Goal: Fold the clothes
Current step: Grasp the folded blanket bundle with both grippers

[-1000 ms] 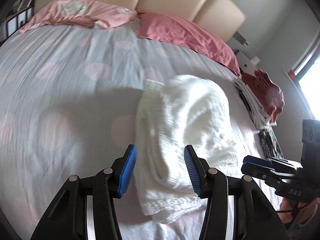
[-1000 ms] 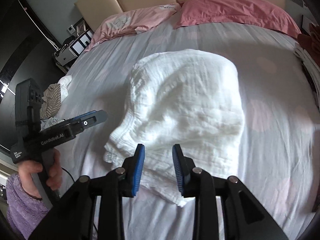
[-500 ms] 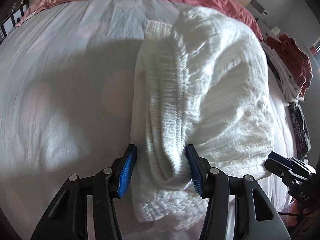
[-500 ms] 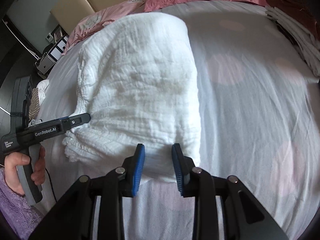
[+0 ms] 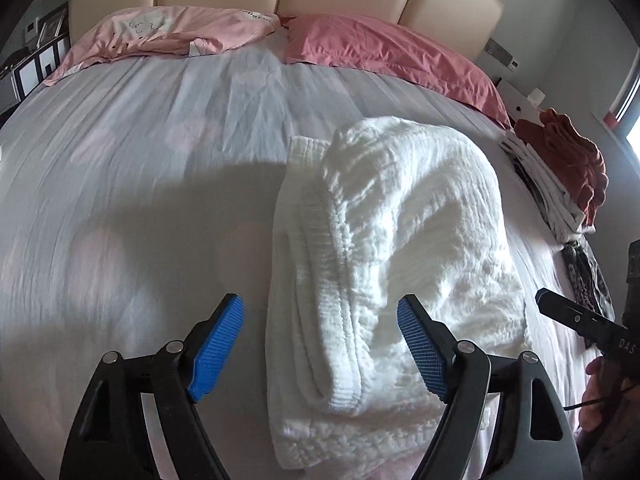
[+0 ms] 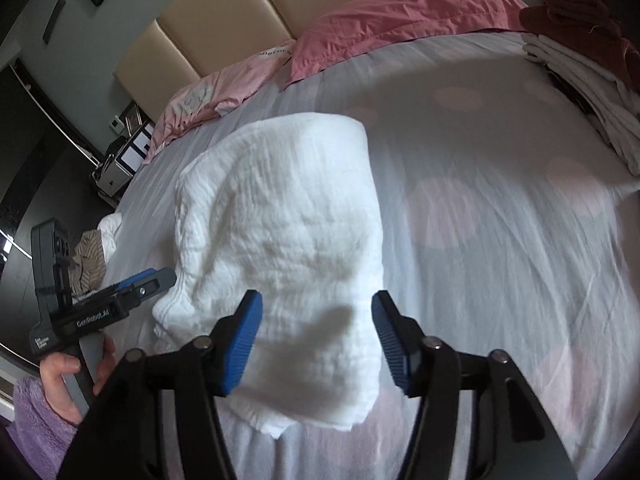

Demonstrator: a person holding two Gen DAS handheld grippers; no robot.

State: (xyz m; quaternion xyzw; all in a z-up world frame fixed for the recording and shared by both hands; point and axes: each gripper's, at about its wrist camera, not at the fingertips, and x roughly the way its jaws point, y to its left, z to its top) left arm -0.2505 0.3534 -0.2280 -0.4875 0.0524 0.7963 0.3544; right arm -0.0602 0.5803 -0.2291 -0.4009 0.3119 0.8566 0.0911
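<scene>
Now both my left tongs and right tongs are opening, nothing gripped, over the near end of the white garment, which runs lengthwise away up the bed.

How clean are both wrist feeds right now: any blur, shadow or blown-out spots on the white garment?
Left wrist view: white garment fairly sharp, a broad shadow on the bedsheet to its left, window glare at the right edge. Right wrist view: sheet streaked with motion blur on the right, a gripper shadow on the garment's near end, fisheye bending the headboard.
</scene>
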